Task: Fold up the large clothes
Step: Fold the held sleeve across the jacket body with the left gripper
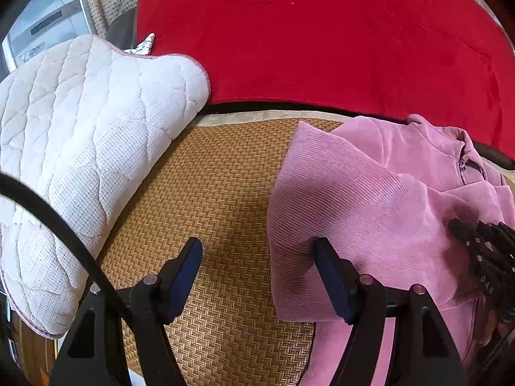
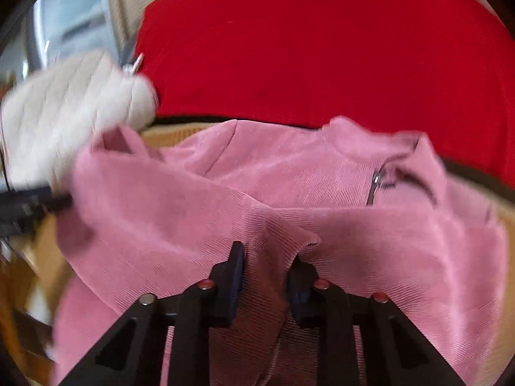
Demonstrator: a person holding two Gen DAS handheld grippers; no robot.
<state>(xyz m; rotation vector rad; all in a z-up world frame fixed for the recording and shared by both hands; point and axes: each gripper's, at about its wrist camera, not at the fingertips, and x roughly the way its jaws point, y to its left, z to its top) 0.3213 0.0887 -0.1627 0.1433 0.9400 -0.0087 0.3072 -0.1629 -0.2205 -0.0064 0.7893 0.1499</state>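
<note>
Here the pink corduroy garment (image 1: 379, 199) lies crumpled on the woven straw mat (image 1: 219, 193), its zip collar (image 2: 379, 183) toward the red blanket (image 1: 322, 38) that spreads beyond the mat's far edge. The left gripper (image 1: 257, 276) stands with its jaws wide apart over the mat, one finger above bare weave and the other at the garment's near-left edge, nothing pinched between them. The right gripper (image 2: 267, 286) has its jaws drawn close on a bunched fold of the garment, whose cloth fills the narrow gap between the pads. A white quilted pillow (image 1: 80, 148) rests on the mat's left side, apart from the garment.
</note>
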